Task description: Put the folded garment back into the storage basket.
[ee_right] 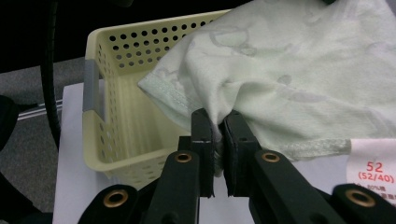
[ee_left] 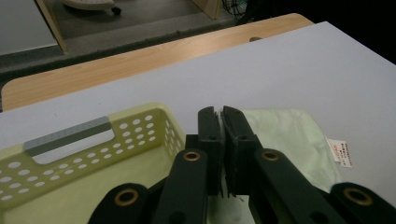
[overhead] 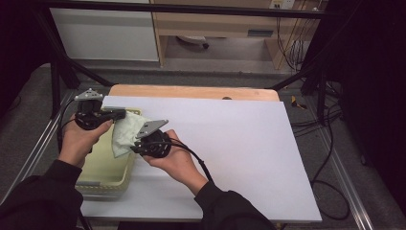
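Note:
A pale green cloth (overhead: 125, 132) hangs between both grippers, over the near-right corner of a pale yellow perforated basket (overhead: 107, 167). My left gripper (overhead: 120, 114) is shut on the cloth's upper edge; in the left gripper view its jaws (ee_left: 222, 116) are pressed together, with the cloth (ee_left: 285, 140) spreading to their right. My right gripper (overhead: 136, 147) is shut on the lower part. In the right gripper view the jaws (ee_right: 218, 122) pinch a fold of the cloth (ee_right: 303, 70), with the basket (ee_right: 121, 93) behind. A white label (ee_right: 373, 172) is sewn to the hem.
The basket sits at the left edge of a white board (overhead: 230, 143) laid on a wooden table (overhead: 191, 92). Its grey handle (ee_left: 67, 135) lies at the far end. Black frame bars and cables surround the table.

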The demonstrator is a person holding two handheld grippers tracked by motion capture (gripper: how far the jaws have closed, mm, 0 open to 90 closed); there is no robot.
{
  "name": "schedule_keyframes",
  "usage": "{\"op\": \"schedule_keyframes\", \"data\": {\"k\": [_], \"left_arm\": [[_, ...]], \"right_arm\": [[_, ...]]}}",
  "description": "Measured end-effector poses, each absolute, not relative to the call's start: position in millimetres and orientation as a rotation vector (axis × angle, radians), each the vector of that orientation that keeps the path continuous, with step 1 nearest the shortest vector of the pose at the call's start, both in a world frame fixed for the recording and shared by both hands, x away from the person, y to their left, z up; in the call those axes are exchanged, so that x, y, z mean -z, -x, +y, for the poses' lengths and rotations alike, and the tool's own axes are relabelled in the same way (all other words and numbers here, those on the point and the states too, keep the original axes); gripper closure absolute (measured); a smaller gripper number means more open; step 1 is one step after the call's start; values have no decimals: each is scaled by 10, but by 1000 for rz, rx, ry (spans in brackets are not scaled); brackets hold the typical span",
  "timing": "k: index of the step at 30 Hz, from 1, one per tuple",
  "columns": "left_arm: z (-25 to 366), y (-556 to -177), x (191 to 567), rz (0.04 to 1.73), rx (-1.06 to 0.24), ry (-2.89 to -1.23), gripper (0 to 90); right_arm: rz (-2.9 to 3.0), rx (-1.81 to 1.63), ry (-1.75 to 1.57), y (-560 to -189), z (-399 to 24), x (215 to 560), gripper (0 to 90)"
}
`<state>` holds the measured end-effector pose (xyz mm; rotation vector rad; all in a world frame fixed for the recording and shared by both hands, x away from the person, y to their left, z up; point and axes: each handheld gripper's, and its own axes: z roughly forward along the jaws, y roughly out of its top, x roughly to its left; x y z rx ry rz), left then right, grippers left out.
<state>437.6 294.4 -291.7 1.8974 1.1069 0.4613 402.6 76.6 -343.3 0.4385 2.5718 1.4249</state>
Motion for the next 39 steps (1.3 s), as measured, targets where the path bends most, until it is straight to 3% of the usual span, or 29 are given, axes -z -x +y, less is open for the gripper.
{"op": "schedule_keyframes", "data": {"k": [39], "left_arm": [[3368, -4327, 2943, 1199, -541, -1866, 868]], "right_arm": [[2563, -1458, -398, -4090, 1193, 3464, 842]]}}
